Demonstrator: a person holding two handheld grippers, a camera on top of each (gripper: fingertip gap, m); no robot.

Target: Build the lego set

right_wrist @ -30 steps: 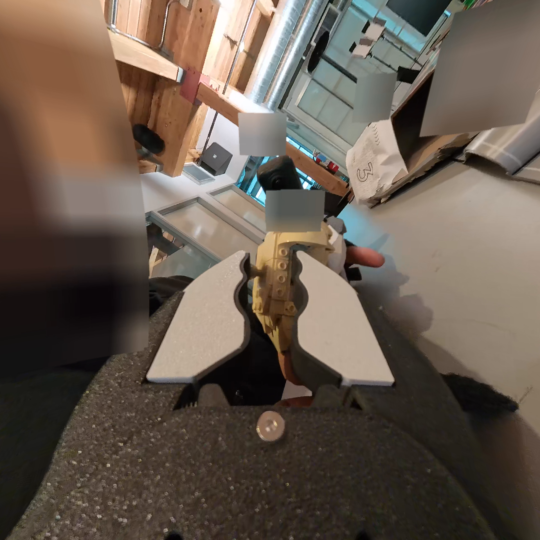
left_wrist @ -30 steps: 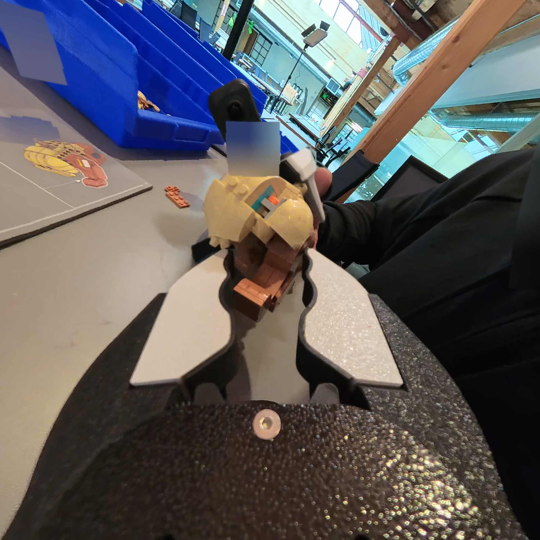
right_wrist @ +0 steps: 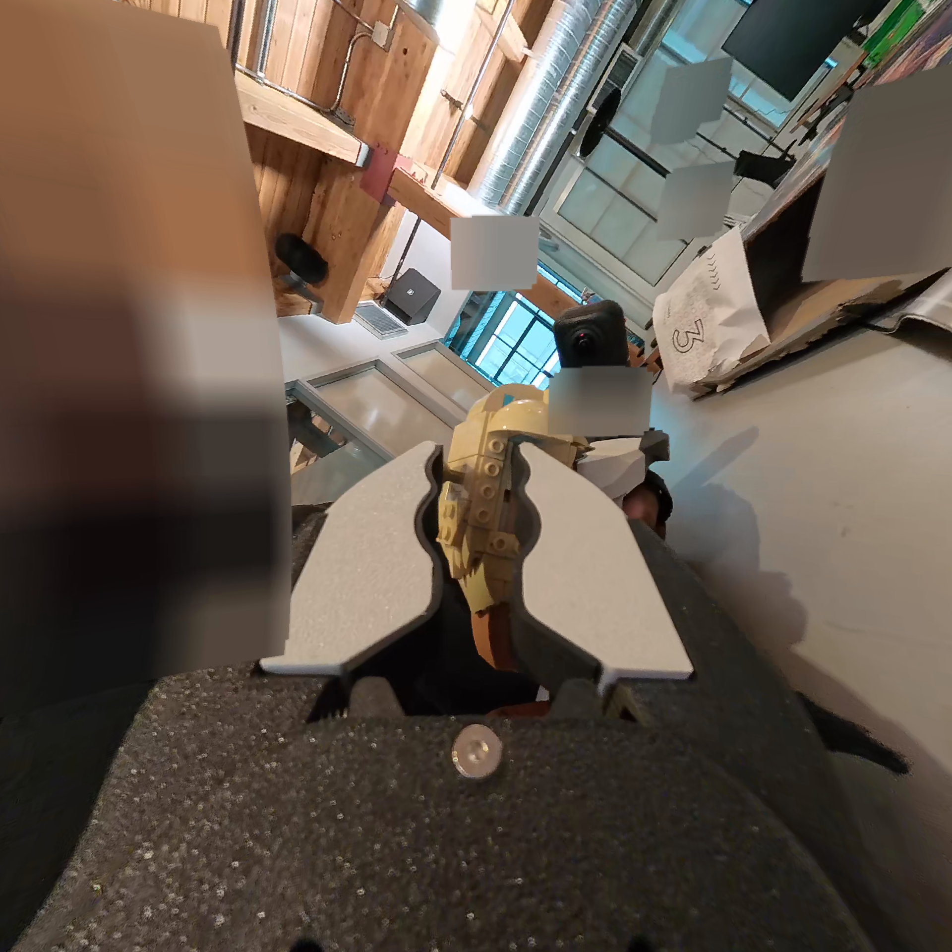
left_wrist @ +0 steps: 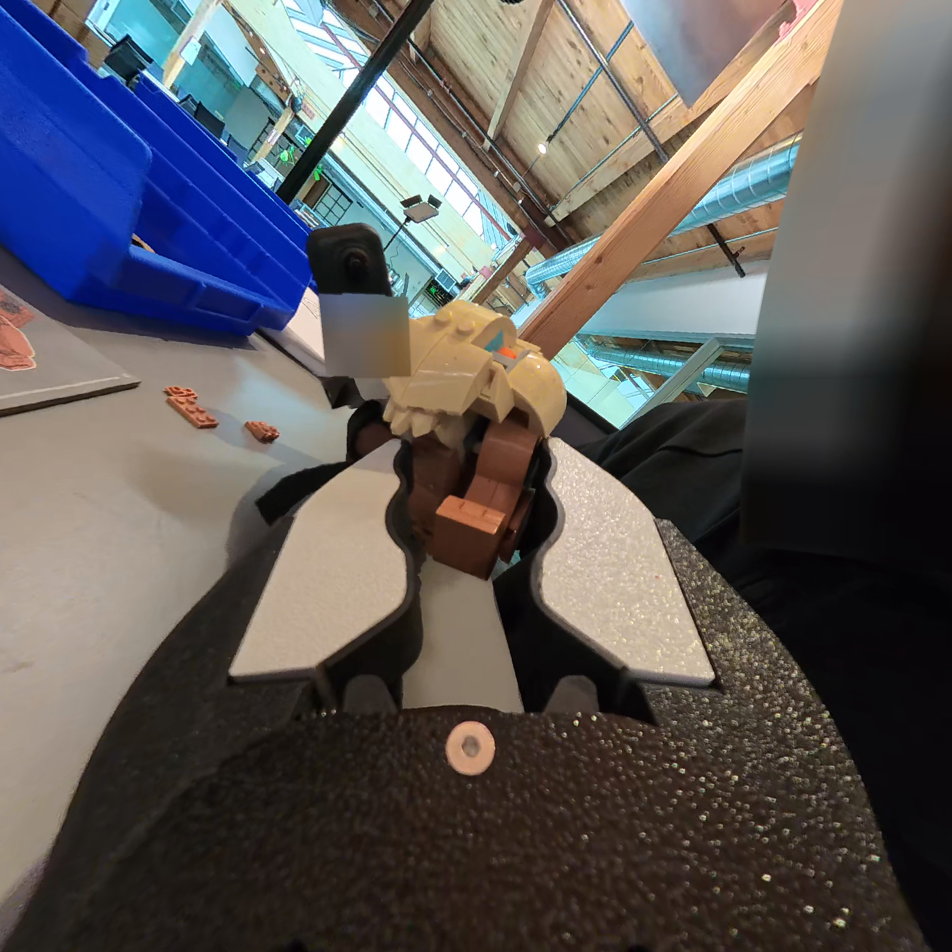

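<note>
My left tool (left_wrist: 471, 489) and my right tool (right_wrist: 476, 507) grip one brick model (left_wrist: 479, 412) from opposite ends, above the worktop (left_wrist: 103, 515). Left of it, loose bricks (left_wrist: 190, 407) lie on the worktop, a board (left_wrist: 62, 381) farther left, bins (left_wrist: 129, 206) behind them.

Glossy plastic brick model (left_wrist: 466, 376); matt grey table (left_wrist: 103, 515).

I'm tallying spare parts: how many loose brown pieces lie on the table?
3: a small piece, a longer plate just beside it, and another small piece to their right. The claws may hide more.
</note>
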